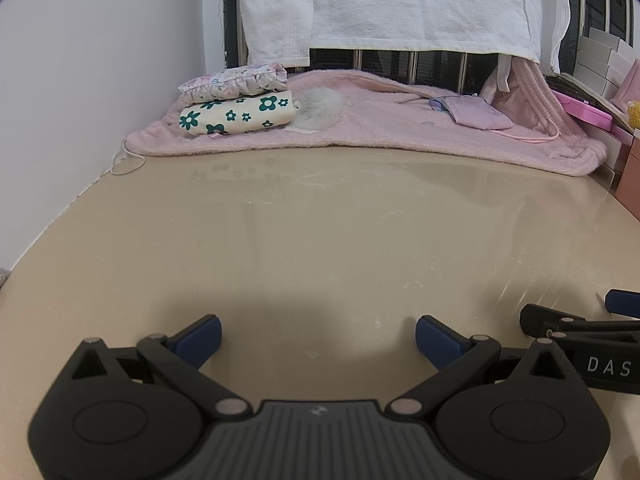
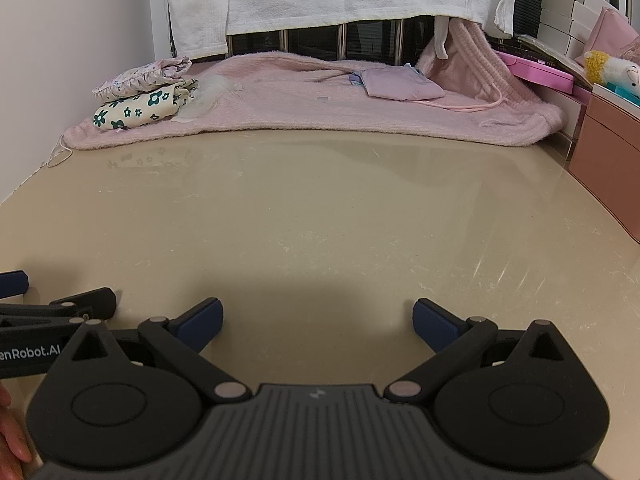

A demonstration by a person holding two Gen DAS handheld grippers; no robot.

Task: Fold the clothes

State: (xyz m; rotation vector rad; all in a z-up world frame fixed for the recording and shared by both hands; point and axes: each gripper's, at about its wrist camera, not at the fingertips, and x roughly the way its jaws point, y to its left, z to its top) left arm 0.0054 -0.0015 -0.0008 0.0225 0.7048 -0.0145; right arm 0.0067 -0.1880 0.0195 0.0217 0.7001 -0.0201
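The left gripper [image 1: 318, 336] and right gripper [image 2: 318, 320] sit low over the beige tabletop [image 2: 320, 216], side by side — jaws of both spread wide, holding nothing. The clothes lie at the far left: a green-flowered folded garment [image 1: 238, 116] with a pale ruffled garment [image 1: 234, 80] stacked on it, both resting on a pink blanket [image 1: 384, 128] — well apart from both grippers. White towels [image 1: 400, 4] hang behind.

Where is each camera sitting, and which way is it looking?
Left wrist: sits on the left tool, open, looking across the beige table at the folded clothes; the right tool shows beside it.
Right wrist: sits on the right tool, open, facing the same way.
Both see the pink blanket.
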